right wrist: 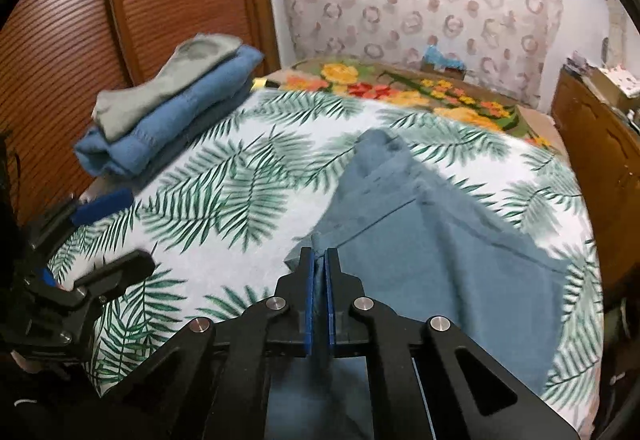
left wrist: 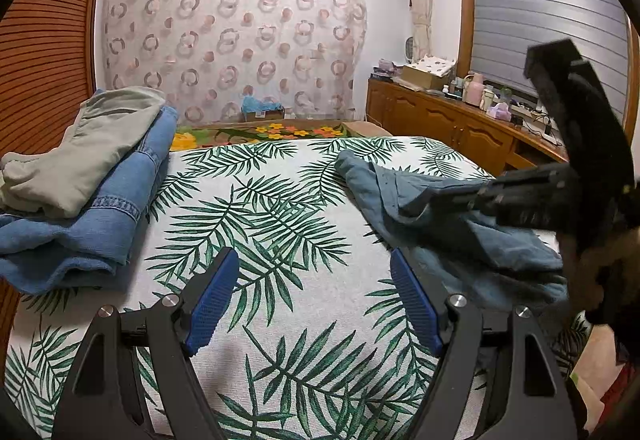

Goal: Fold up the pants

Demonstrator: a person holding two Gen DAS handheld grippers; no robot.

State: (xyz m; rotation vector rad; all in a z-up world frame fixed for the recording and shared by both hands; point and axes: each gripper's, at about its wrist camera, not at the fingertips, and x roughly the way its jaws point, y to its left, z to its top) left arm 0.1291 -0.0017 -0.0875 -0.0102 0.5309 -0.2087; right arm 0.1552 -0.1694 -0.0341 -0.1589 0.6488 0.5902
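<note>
Teal-blue cotton pants (right wrist: 432,240) lying rumpled and unfolded on the palm-leaf-printed white bedspread (right wrist: 224,200), toward its right side.

Clamping a near edge of that fabric between the narrow, closed blue pads (right wrist: 309,304) of the right gripper (right wrist: 319,260); hovering wide apart and empty over bare bedspread just beside the pants, the left gripper (left wrist: 316,268). Resting already folded at the far left: a stack of blue denim jeans (left wrist: 100,200) topped by pale grey-green trousers (left wrist: 80,148). Judging progress as barely begun on this pair: spreading flat, aligning the legs and every fold remaining.
</note>
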